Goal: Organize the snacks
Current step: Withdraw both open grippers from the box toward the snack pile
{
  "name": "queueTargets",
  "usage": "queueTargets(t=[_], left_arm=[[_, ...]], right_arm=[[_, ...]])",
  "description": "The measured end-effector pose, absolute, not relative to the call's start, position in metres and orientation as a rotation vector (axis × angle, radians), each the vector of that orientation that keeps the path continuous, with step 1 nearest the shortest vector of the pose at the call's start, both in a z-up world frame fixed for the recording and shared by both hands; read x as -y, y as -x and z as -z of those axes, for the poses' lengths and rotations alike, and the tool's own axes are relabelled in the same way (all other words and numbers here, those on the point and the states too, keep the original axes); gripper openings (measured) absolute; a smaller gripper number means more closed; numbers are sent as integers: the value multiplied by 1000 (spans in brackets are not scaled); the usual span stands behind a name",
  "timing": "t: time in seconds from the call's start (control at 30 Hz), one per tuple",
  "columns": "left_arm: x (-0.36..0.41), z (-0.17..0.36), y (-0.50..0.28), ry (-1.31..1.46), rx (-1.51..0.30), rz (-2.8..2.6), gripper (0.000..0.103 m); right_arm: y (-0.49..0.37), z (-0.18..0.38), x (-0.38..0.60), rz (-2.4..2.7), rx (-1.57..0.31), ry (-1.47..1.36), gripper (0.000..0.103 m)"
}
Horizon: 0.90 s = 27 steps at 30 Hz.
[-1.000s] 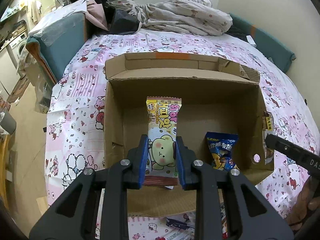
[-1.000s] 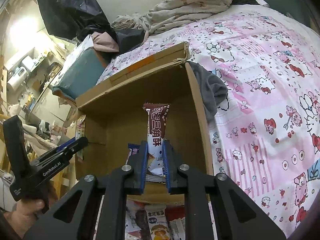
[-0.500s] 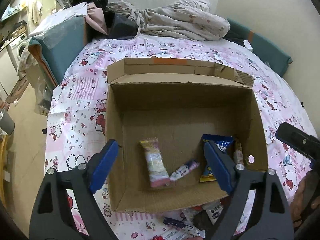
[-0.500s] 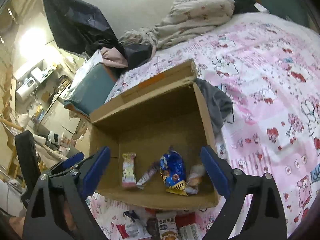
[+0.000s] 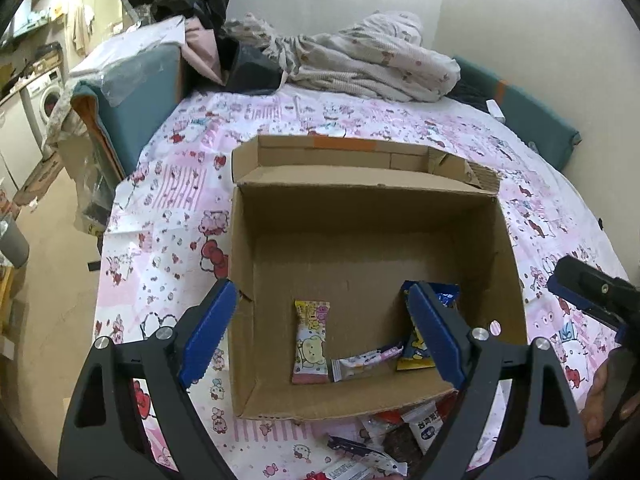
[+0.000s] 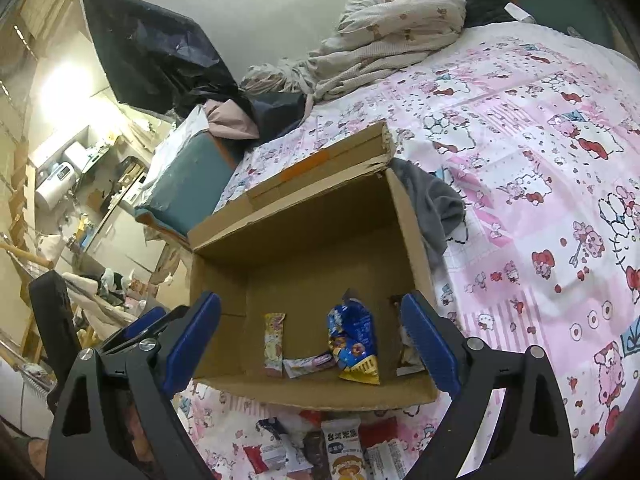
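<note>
Now, left gripper [image 5: 320, 332]: fingers spread wide, nothing between the pads, held above the near edge of the box.
Right gripper [image 6: 316, 340]: fingers spread wide as well, pinching nothing, over the box's near right part.
Cardboard box [image 5: 360, 216]: open, sitting on the pink cartoon bedsheet [image 5: 172, 216], flaps folded outward at the far side.
Yellow-pink snack [image 5: 310, 342]: lying flat on the box floor, near the front wall.
Small pale packet [image 5: 366, 362]: just beside the yellow-pink snack, to its right.
Blue snack bag [image 6: 354, 340]: in the box, right of the pale packet, propped up.
Brown packet [image 6: 404, 344]: against the box's right wall, partly hidden by a finger.
Loose snacks [image 6: 340, 448]: scattered on the sheet in front of the box.
</note>
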<state>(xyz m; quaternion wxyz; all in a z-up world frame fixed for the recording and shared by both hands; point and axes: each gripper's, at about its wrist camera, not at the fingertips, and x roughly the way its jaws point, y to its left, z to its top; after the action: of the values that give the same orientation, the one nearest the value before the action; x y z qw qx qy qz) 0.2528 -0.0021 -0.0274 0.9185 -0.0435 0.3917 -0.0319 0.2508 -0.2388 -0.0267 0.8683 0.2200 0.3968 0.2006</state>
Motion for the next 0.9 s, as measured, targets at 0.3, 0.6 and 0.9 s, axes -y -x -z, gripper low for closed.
queueTargets(t=[0.3, 0.6, 0.9], left_arm=[[-7, 15, -235, 102, -790, 71, 86], [-25, 13, -205, 172, -818, 63, 86], [-30, 8, -177, 202, -815, 60, 101]], right_arm=[[-230, 20, 230, -429, -833, -404, 95], [-200, 11, 234, -432, -830, -405, 95], [-175, 12, 237, -421, -848, -399, 95]])
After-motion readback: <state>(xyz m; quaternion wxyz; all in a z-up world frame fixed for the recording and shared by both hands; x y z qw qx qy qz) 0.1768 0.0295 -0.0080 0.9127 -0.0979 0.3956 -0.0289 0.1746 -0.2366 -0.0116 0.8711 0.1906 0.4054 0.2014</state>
